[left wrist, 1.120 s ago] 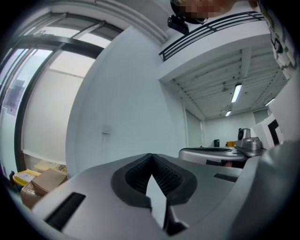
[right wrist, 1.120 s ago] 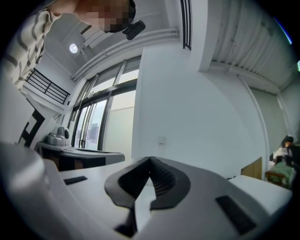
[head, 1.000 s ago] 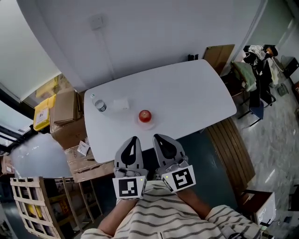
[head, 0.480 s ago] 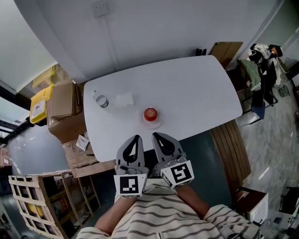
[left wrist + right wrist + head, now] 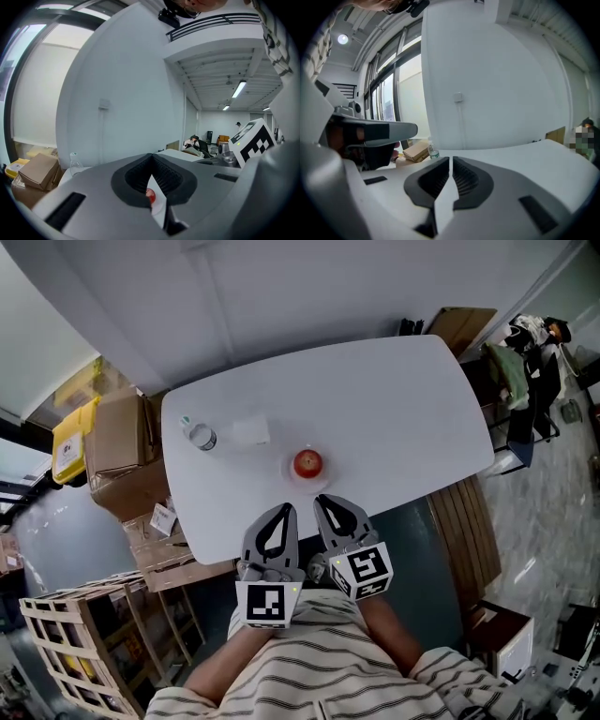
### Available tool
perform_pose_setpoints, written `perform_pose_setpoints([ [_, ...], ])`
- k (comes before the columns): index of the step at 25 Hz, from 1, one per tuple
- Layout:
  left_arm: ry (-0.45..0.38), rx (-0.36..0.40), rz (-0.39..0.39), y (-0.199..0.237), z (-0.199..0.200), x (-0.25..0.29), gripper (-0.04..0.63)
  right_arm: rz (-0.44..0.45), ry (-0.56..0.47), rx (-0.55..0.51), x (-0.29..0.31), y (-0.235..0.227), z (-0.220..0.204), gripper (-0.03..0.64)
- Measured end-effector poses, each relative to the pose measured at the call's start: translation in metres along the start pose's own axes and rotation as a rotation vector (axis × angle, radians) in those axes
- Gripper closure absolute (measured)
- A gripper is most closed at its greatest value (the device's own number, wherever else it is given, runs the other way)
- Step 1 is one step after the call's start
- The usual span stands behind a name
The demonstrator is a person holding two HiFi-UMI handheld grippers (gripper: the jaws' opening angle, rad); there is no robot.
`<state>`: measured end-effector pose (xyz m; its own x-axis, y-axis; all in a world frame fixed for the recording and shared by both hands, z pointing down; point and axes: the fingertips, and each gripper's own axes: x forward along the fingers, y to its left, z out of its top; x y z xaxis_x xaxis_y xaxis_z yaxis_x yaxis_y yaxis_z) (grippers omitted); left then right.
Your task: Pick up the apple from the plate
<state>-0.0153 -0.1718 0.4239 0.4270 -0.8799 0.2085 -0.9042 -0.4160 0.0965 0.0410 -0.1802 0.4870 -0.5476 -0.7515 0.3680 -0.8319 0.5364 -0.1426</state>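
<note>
Since the left gripper (image 5: 284, 511) and right gripper (image 5: 324, 502), both pressed together and empty, have hardly left the table's (image 5: 394, 409) near edge, the apple (image 5: 307, 463) waits untouched on its plate (image 5: 307, 481) near that edge.

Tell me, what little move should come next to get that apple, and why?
Probably open the right gripper first: its jaws are closed on nothing, and the apple sits untouched on its plate just ahead of it, so shut jaws could not take it.
</note>
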Motion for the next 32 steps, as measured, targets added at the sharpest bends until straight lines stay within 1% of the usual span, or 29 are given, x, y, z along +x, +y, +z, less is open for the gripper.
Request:
perform_pose_setpoints([
  [3,0.017,0.002,-0.014,0.001,-0.005,0.008,0.591,0.000,0.034,0.003,0.011,-0.005,-0.013,0.597],
  [6,0.027,-0.007,-0.022,0.002,-0.008,0.016,0.591,0.027,0.078,0.022,0.021,-0.011,-0.027,0.534],
  [10,0.050,-0.004,-0.035,0.002,-0.014,0.026,0.591,0.014,0.123,0.023,0.034,-0.030,-0.045,0.479],
  [12,0.063,-0.006,-0.037,0.001,-0.017,0.030,0.591,0.007,0.135,0.026,0.040,-0.039,-0.053,0.465],
  [16,0.066,-0.003,-0.041,-0.002,-0.019,0.037,0.591,0.002,0.139,0.064,0.049,-0.058,-0.067,0.394],
  [19,0.082,0.003,-0.040,-0.003,-0.022,0.042,0.591,-0.016,0.150,0.060,0.056,-0.069,-0.078,0.353],
  [21,0.087,0.003,-0.036,-0.004,-0.023,0.044,0.591,-0.028,0.164,0.051,0.060,-0.073,-0.085,0.351],
  [23,0.092,0.006,-0.031,-0.004,-0.024,0.045,0.591,-0.017,0.162,0.057,0.065,-0.074,-0.090,0.350],
  [28,0.111,0.009,-0.008,0.004,-0.029,0.045,0.591,0.038,0.166,0.076,0.083,-0.073,-0.106,0.296],
  [32,0.115,-0.004,0.004,0.008,-0.032,0.046,0.591,0.046,0.197,0.099,0.097,-0.078,-0.120,0.282],
])
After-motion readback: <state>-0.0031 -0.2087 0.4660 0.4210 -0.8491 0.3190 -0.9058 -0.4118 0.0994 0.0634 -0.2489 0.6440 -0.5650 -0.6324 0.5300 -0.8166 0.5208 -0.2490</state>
